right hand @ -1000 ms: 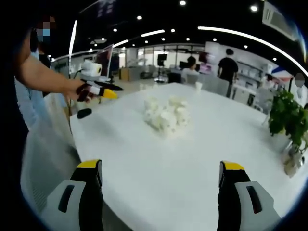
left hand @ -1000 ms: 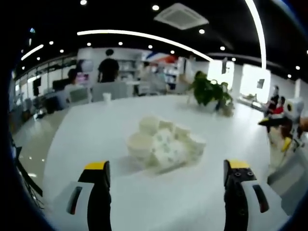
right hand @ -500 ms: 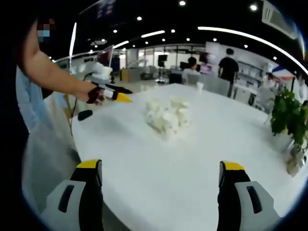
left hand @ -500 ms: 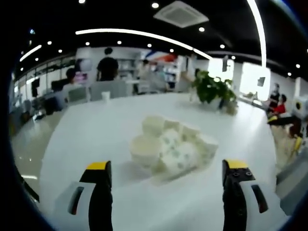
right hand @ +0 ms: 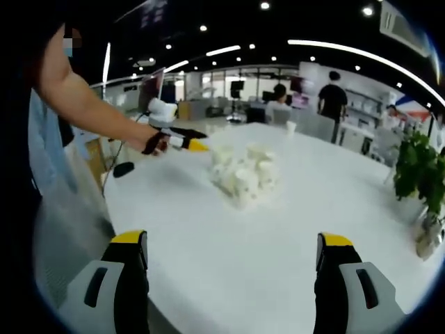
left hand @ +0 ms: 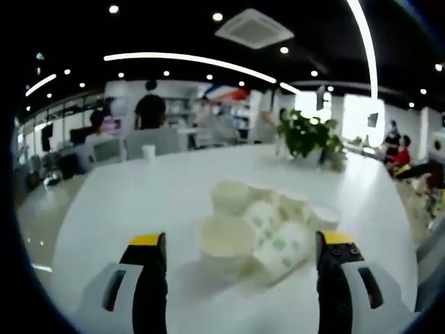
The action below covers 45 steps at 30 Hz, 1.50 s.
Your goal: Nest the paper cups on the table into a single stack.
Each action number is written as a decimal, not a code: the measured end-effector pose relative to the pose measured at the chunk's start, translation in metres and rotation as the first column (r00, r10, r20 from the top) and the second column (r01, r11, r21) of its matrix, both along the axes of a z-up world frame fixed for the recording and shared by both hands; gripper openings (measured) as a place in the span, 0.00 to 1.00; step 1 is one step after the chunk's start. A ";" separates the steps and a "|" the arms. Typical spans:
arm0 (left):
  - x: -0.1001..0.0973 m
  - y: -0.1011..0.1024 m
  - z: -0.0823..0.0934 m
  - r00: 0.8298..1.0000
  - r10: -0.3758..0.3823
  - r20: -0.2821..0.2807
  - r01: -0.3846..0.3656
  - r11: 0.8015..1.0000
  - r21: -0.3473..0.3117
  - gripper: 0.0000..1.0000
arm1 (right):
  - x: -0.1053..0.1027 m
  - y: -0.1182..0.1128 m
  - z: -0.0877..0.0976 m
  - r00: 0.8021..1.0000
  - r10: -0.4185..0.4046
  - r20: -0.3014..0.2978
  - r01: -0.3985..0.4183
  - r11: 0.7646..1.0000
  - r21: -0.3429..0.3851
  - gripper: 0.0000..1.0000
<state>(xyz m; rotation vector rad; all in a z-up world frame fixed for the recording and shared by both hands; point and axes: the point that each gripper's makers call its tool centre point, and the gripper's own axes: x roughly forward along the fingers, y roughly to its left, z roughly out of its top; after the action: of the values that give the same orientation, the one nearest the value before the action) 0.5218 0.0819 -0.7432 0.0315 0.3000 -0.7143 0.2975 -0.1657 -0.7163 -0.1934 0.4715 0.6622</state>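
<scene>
- A cluster of white paper cups is seen lying loose on the white desk, some cups on their sides with open mouths turned toward the left gripper view, some marked with faint green dots
- The left hand-held gripper is held low over the desk with its jaws wide apart, the cup cluster lying between and just beyond the yellow-capped tips; nothing is gripped
- In the right gripper view the same cups are seen farther off near the middle of the desk, and the left hand-held gripper is held by a hand with its yellow tip just beside the cluster
- The right hand-held gripper is held near the desk edge, jaws wide apart and empty, well apart from the cups
- A potted plant is seen at the far side of the desk, and a single cup stands apart near the far edge
</scene>
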 end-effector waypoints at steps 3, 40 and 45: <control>0.007 -0.003 -0.003 1.000 -0.003 0.000 0.003 1.000 -0.001 0.85 | 0.000 -0.001 -0.002 1.000 0.000 -0.006 0.000 1.000 -0.004 1.00; 0.031 -0.015 -0.029 0.999 -0.009 -0.041 0.011 0.999 0.047 0.48 | -0.011 -0.002 -0.012 0.998 -0.014 -0.055 0.012 1.000 -0.020 1.00; 0.030 -0.014 -0.023 1.000 -0.002 -0.031 0.003 0.999 0.045 0.48 | -0.012 -0.001 -0.013 0.998 -0.011 -0.057 0.010 1.000 -0.018 1.00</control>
<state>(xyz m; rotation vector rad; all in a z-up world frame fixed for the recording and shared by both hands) 0.5522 0.0682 -0.7665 0.0640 0.3454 -0.7108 0.2854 -0.1664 -0.7294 -0.1888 0.5335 0.6546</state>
